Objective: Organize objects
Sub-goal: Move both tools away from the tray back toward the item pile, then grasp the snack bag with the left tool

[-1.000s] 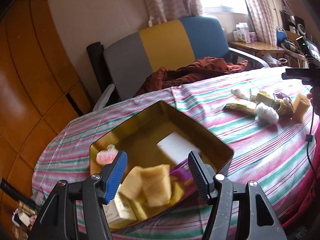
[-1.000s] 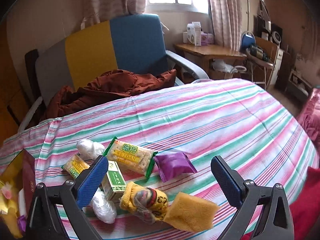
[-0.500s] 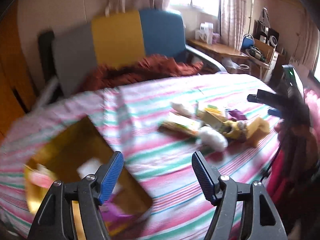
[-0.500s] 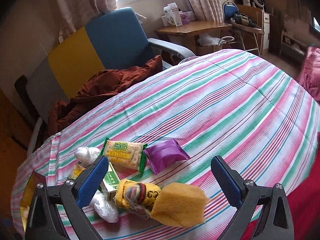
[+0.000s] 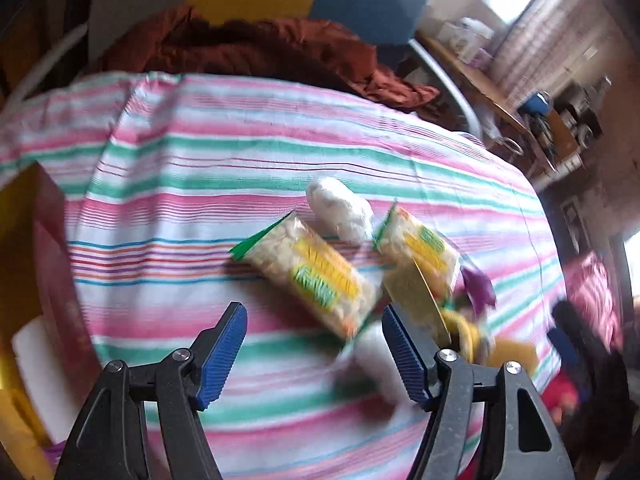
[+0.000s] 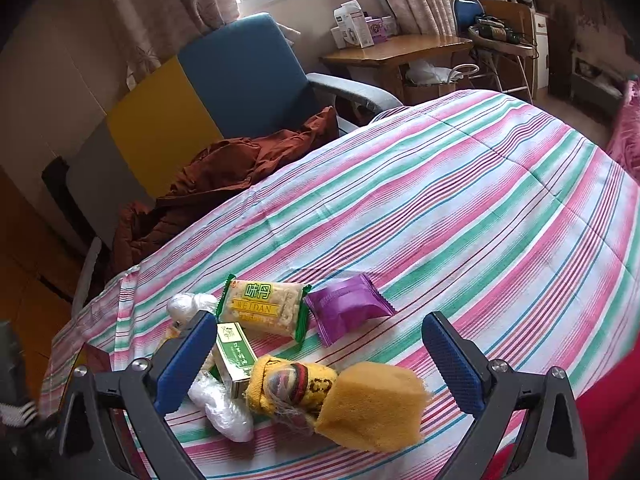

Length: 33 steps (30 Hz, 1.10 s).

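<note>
My left gripper hangs over the striped cloth, jaws closing with nothing gripped. A green-edged snack pack lies just beyond its tips, untouched. Behind it are a white wrapped ball, a second snack pack and a purple packet. The gold box is at the left edge. My right gripper stands open above a yellow sponge and a yellow knitted piece. A small green box, a clear-wrapped lump, the snack pack and purple packet lie around them.
A chair with a grey, yellow and blue back stands behind the table, with a brown garment draped on it. A wooden desk with boxes is at the back right. The striped cloth stretches bare to the right, with pink fabric past its edge.
My left gripper swung right from above the gold box to the pile of snacks and tipped further down. The right view rolled slightly, then held still. No item moved.
</note>
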Each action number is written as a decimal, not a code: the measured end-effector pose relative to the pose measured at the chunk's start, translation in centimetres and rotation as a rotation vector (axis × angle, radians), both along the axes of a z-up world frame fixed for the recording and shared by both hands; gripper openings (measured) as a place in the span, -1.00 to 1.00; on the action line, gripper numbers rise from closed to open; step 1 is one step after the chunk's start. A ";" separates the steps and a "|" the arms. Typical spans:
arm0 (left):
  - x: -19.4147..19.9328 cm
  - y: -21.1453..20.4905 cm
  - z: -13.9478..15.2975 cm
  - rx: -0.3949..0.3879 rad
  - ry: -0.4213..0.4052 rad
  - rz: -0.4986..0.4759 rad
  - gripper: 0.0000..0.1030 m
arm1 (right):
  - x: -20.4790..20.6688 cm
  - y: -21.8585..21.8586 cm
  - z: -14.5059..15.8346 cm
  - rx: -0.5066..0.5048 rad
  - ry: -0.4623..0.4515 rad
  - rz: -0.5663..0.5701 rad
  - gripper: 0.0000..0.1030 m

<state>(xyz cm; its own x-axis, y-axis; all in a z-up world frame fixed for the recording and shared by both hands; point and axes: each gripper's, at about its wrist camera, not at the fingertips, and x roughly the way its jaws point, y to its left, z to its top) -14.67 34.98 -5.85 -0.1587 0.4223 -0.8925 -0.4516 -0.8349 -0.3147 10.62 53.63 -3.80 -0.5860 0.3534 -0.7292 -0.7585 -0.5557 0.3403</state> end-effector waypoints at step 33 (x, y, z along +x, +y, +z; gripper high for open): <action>4.5 -0.7 -3.3 -0.138 0.184 -0.158 -0.07 | -3.0 -2.5 0.1 0.103 -0.059 0.169 0.99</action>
